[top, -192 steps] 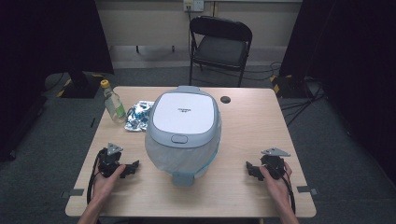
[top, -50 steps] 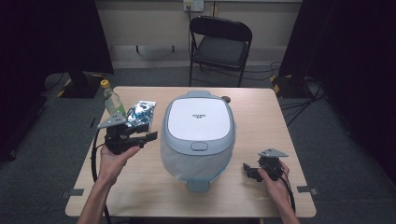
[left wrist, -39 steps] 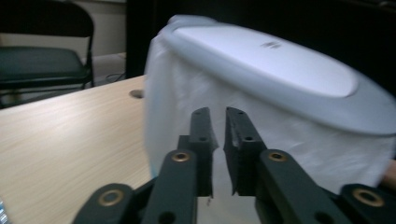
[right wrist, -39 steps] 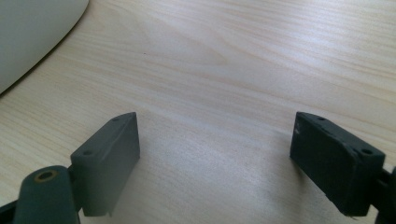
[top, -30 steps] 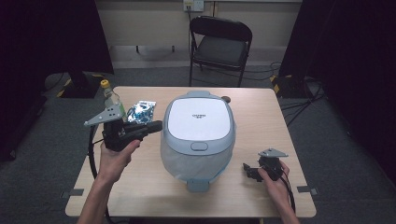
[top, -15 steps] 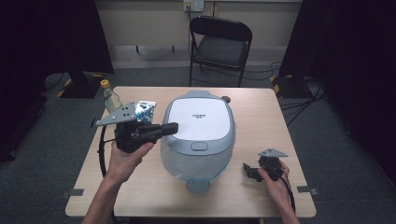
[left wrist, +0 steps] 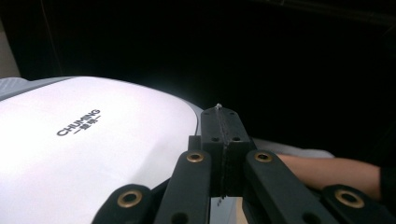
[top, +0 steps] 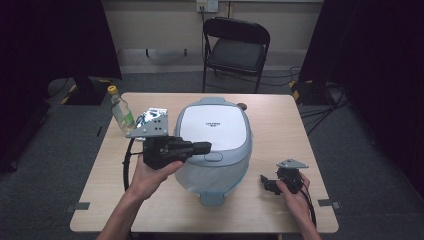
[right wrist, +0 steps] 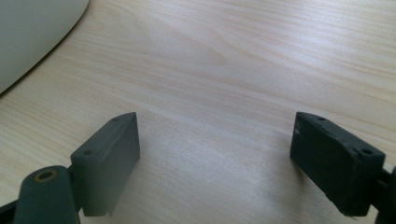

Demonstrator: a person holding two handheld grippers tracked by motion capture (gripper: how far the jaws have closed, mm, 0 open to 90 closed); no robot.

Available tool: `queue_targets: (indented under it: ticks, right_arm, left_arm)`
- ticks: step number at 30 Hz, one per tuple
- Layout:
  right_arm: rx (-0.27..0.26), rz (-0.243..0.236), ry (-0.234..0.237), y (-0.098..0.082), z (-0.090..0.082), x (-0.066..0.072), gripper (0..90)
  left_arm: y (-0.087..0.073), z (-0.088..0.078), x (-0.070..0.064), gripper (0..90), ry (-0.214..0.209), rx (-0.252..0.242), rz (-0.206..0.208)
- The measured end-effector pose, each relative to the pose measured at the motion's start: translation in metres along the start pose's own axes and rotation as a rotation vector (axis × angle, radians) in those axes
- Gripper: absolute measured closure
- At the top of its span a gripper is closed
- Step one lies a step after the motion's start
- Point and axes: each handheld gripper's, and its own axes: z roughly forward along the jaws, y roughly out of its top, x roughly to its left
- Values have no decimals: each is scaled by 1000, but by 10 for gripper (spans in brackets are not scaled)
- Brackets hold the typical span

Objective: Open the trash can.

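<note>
Rice cooker (top: 214, 142) stands mid-table (top: 280, 115), lid down; the white lid panel carries the dark printed brand "CHUMING" (left wrist: 78, 122), with a smaller line beneath too fine to read. Left gripper (top: 206, 146) reaches level over the lid's front left portion, jaws pressed fully together with nothing between them; contact with the lid cannot be determined. Right gripper (top: 263, 181) rests low at the table's near right edge, just beside the cooker, jaws standing wide apart over bare wood, holding nothing.
</note>
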Motion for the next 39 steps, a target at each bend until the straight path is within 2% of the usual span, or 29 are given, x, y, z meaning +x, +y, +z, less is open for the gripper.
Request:
queue_targets:
  ticks: [3, 6, 9, 11, 13, 15, 16, 18, 20, 25, 27, 29, 31, 39]
  right_arm:
    - [0, 0, 0, 0, 0, 0, 147]
    - [0, 0, 0, 0, 0, 0, 147]
    - [0, -1, 0, 0, 0, 0, 147]
    - [0, -1, 0, 0, 0, 0, 147]
    - [0, 0, 0, 0, 0, 0, 147]
    - [0, -1, 0, 0, 0, 0, 147]
    - [0, -1, 0, 0, 0, 0, 147]
    - [0, -1, 0, 0, 0, 0, 147]
    - [0, 0, 0, 0, 0, 0, 147]
    - [0, -1, 0, 0, 0, 0, 147]
    - [0, 0, 0, 0, 0, 0, 147]
    - [0, -1, 0, 0, 0, 0, 147]
    - [0, 0, 0, 0, 0, 0, 147]
    - [0, 0, -1, 0, 0, 0, 147]
  left_arm:
    - [0, 5, -2, 900, -6, 17, 9]
    - [-3, 11, -3, 900, 17, 59, 31]
    - [-5, 12, -2, 900, 26, 65, 33]
    - [-6, 13, -2, 900, 14, 68, 27]
    - [-8, 15, -4, 900, 39, 88, 43]
    - [-8, 16, -4, 900, 34, 82, 34]
    - [-7, 16, -4, 900, 52, 90, 42]
    - [-7, 16, -4, 900, 52, 92, 49]
    - [-8, 15, -5, 900, 70, 84, 55]
    - [-9, 15, -4, 900, 59, 84, 51]
    - [-9, 15, -4, 900, 26, 97, 50]
    - [-9, 15, -9, 900, 59, 104, 78]
    - [-8, 16, -11, 900, 73, 109, 84]
    - [-9, 14, -5, 900, 41, 96, 51]
